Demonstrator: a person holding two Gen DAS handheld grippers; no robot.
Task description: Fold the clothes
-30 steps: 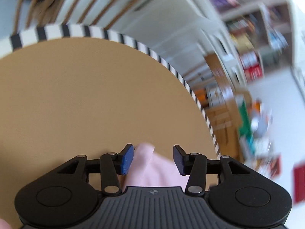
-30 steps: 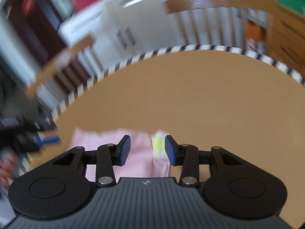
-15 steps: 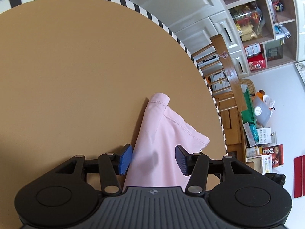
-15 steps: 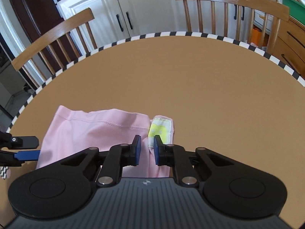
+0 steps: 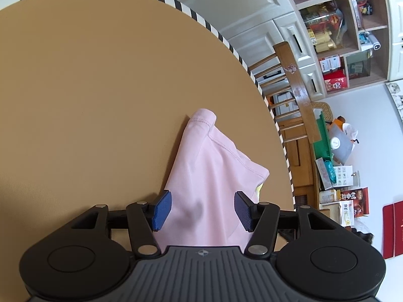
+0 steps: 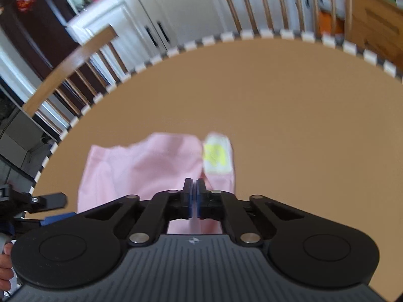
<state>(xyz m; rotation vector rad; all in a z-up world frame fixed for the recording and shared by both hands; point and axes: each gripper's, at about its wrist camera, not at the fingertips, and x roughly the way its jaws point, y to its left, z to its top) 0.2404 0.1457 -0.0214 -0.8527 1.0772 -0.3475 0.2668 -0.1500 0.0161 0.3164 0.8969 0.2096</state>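
While both tongs tilt down over the round table point(image 5: 88, 88), a pink garment point(image 5: 206, 176) lies between them.

Left tongs point(image 5: 202, 211) stand apart and have just been widening, cloth between the pads but unpressed. Right tongs point(image 6: 194, 196) are pinched together on the pink garment's fold, beside its yellow label point(image 6: 216, 154) at 12 o'clock. Bare tabletop spreads from 10 to 2 o'clock up to the striped rim point(image 6: 252, 36).

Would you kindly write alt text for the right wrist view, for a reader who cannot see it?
The right gripper, jaws shut, pinches the near edge of a pink garment lying on a round tan table. A white-and-yellow label shows at the garment's right end; wooden chairs stand behind, and the picture is motion-blurred.
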